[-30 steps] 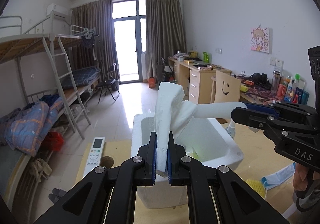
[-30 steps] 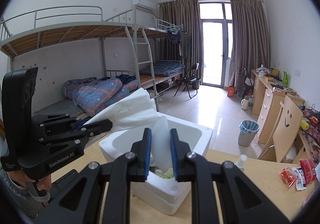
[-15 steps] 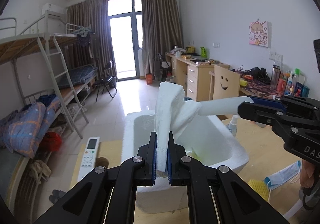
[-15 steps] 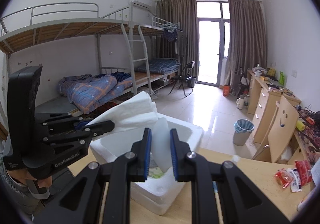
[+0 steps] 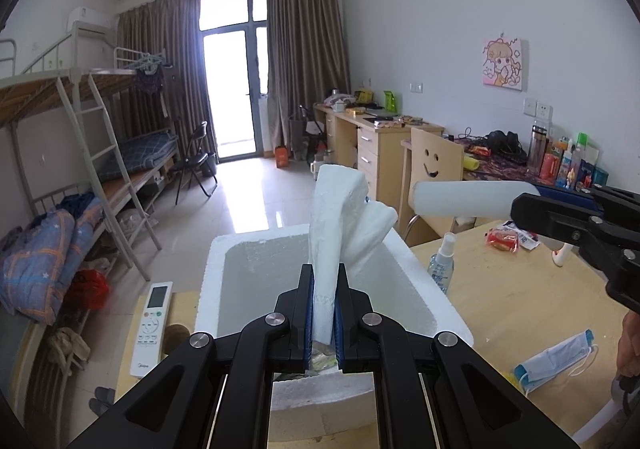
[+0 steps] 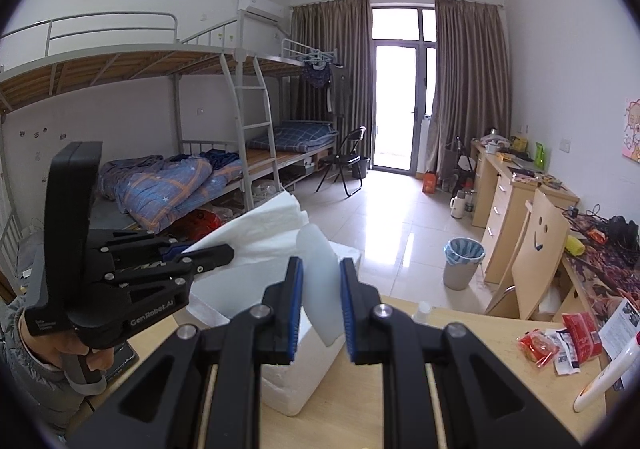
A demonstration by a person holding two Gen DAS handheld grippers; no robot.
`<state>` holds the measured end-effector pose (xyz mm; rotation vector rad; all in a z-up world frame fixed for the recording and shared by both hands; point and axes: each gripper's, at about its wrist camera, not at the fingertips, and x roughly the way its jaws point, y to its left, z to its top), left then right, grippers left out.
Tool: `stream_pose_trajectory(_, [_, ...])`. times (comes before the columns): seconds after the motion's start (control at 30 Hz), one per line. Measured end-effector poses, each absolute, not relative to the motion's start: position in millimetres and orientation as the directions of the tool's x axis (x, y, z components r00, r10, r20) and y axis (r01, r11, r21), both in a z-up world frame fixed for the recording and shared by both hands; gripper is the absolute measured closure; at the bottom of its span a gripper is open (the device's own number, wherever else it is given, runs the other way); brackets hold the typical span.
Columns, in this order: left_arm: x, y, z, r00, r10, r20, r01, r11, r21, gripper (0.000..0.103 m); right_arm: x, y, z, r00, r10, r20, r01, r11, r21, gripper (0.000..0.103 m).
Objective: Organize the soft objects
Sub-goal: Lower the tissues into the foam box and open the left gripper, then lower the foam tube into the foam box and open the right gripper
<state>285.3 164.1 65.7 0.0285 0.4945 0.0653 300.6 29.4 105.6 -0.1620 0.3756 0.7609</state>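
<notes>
A white folded soft cloth [image 5: 336, 217] hangs over an open white foam box [image 5: 424, 289] on the wooden desk. My left gripper [image 5: 322, 289] is shut on the cloth's lower end, just above the box's near wall. The cloth's other end, rolled into a tube, runs right into my right gripper [image 5: 520, 205]. In the right wrist view my right gripper [image 6: 320, 289] is shut on that white end, and the cloth [image 6: 272, 233] stretches left to the left gripper [image 6: 224, 251]. The foam box [image 6: 288, 381] sits below. Something greenish lies in the box, mostly hidden.
On the desk are a remote control [image 5: 152, 321] left of the box, a spray bottle [image 5: 442, 265] at its right, a face mask [image 5: 556, 361] and red snack packets [image 5: 504, 239]. A chair with a smiley [image 5: 434, 165] and a bin [image 6: 462, 261] stand beyond.
Both grippers keep their hold on the cloth. They have drawn slightly apart, so the cloth spans wider between them, and the box sits a little lower in the right wrist view.
</notes>
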Motion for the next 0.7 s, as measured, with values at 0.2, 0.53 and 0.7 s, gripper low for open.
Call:
stream_pose_trajectory(0.2, [287, 168, 65, 0.876, 0.078, -0.477, -0.066, 0.997, 0.041, 0.094, 299, 30, 103, 0.663, 0.639, -0.39, -0.696, 0.718, -0.007, 0.082])
stream_pose_trajectory(0.53, [290, 165, 62, 0.874, 0.143, -0.465, -0.128, 0.99, 0.065, 0.004, 305, 24, 102, 0.665, 0.636, -0.391, -0.691, 0.723, 0.0, 0.082])
stream_pose_trajectory(0.7, [285, 167, 68, 0.891, 0.165, -0.423, -0.147, 0.986, 0.074, 0.001, 305, 24, 102, 0.667, 0.635, -0.389, -0.69, 0.724, 0.0, 0.082])
